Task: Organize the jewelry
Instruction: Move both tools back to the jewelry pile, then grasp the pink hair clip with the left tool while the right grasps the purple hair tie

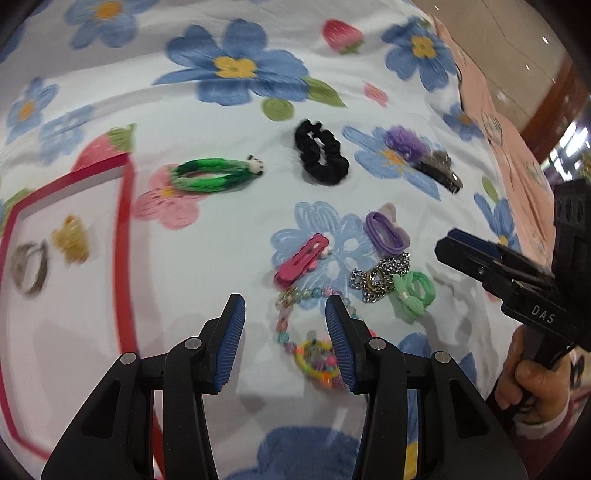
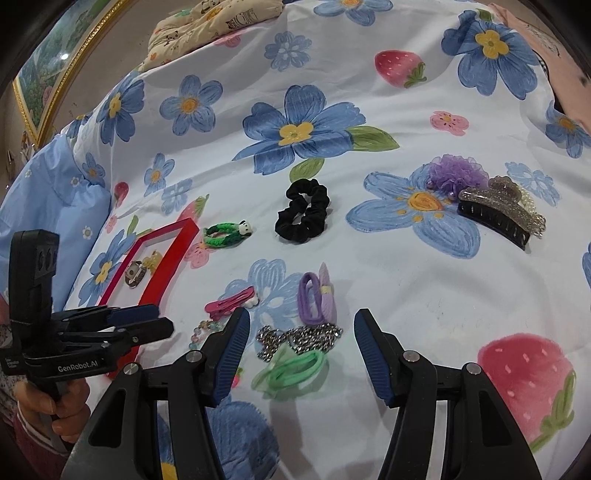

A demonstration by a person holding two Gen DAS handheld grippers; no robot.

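Hair pieces and jewelry lie on a floral bedsheet. My left gripper [image 1: 284, 306] hangs open over a pastel beaded bracelet [image 1: 282, 317] and a bright multicoloured ring [image 1: 317, 360], holding nothing. My right gripper [image 2: 303, 321] is open too, above a silver chain [image 2: 299, 338] and a mint green hair tie [image 2: 291, 371]. Nearby lie a pink snap clip [image 1: 301, 260], a purple hair tie [image 1: 384, 230], a black scrunchie [image 1: 319, 153] and a green braided band [image 1: 210, 175]. The red-rimmed tray [image 1: 127, 221] at the left holds an amber claw clip [image 1: 70, 240] and a silver ring-shaped piece [image 1: 29, 266].
A purple ruffled clip [image 2: 458, 173] and a glittery claw clip [image 2: 498, 210] rest at the far right. A panda-print pillow [image 2: 207, 22] sits at the back, and a pink cloth [image 1: 513, 147] lines the right edge. A hand [image 1: 532, 380] grips the right tool.
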